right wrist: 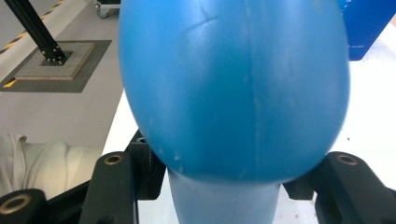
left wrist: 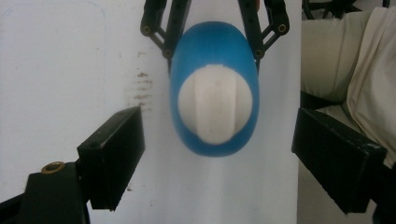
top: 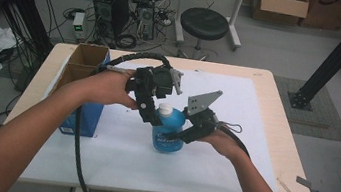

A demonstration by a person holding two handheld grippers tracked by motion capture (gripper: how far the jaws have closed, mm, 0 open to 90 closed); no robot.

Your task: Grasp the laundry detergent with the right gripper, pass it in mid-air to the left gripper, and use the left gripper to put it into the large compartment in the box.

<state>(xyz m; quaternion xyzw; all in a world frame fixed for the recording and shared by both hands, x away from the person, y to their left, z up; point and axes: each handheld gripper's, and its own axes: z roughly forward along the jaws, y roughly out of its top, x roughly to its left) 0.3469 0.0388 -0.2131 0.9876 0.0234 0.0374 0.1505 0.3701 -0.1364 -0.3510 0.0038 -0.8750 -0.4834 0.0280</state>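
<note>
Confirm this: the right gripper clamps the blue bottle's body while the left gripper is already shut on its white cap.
Not quite. The left gripper is open, its jaws apart on either side of the white cap, as the left gripper view shows. The right gripper does clamp the blue bottle.

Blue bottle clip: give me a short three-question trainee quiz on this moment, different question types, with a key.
1. True or false: the left gripper is shut on the white cap.
2. Which gripper holds the blue bottle? A left, B right, C neither.
3. Fill in: a blue ____ stands at the table's left side.

Key: 1 false, its jaws stand open on either side of the cap; 2 B; 3 box.
</note>
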